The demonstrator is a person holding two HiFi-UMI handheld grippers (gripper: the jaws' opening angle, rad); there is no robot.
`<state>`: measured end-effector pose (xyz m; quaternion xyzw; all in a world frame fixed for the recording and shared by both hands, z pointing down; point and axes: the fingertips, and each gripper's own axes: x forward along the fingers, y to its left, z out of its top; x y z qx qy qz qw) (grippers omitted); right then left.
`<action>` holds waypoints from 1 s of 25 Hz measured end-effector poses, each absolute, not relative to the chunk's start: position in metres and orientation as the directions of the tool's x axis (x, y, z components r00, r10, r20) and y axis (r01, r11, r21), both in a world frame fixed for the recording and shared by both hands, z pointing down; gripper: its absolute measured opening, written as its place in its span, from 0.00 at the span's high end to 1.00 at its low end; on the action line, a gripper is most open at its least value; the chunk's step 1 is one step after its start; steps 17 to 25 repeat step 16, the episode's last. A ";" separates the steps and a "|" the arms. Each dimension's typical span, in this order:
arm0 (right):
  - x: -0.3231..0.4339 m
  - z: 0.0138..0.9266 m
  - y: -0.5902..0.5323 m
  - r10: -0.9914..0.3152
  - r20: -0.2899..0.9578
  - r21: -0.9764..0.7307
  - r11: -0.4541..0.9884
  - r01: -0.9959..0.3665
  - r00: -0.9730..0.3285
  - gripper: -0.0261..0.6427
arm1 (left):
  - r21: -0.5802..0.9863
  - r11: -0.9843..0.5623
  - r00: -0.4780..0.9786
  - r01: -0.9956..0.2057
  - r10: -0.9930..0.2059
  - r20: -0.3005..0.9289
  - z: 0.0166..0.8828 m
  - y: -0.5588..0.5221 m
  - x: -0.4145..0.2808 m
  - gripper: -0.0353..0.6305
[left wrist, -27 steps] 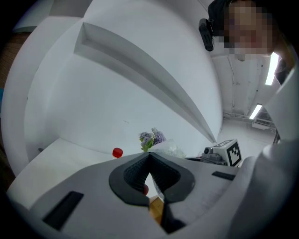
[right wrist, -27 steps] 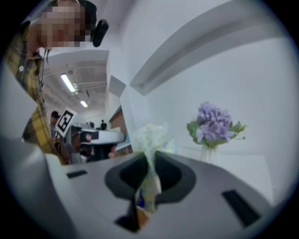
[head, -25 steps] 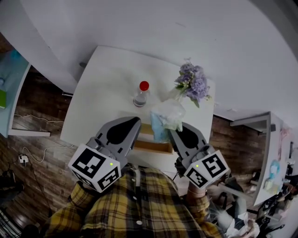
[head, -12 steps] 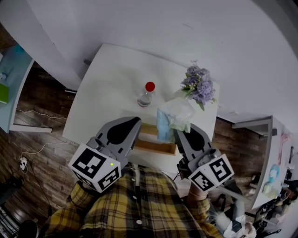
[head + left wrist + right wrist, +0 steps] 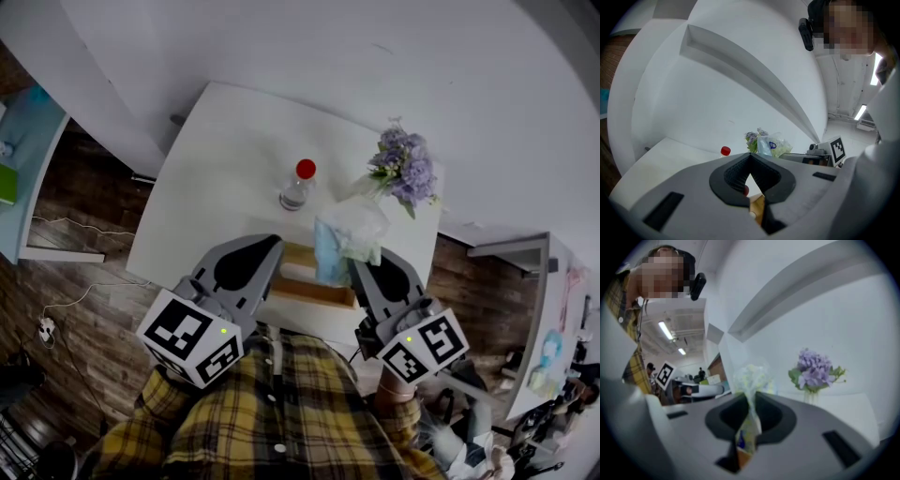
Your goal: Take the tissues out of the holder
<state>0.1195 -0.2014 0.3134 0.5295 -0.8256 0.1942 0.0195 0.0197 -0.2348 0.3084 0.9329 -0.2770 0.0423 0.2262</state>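
Observation:
A tissue pack in clear plastic wrap stands over the right end of the wooden holder on the white table. My right gripper is shut on the pack's wrap, and the crumpled plastic rises between its jaws in the right gripper view. Whether the pack's lower end still touches the holder I cannot tell. My left gripper sits at the holder's left end. Its jaws meet at the tips with nothing between them. The left gripper view shows the pack beyond them.
A clear bottle with a red cap stands behind the holder. A vase of purple flowers stands at the table's back right, close to the pack. A white wall runs behind the table. The table's near edge is under my grippers.
The head view has shifted slightly, so everything sits a little to the right in the frame. Both grippers and the held pack keep their places relative to the holder.

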 end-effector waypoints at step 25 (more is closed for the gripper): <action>0.111 0.321 -0.195 -0.851 0.261 -0.312 0.372 -0.874 -0.455 0.88 | 0.404 -0.748 0.849 -0.526 -0.489 0.198 0.310 -0.231 0.023 0.94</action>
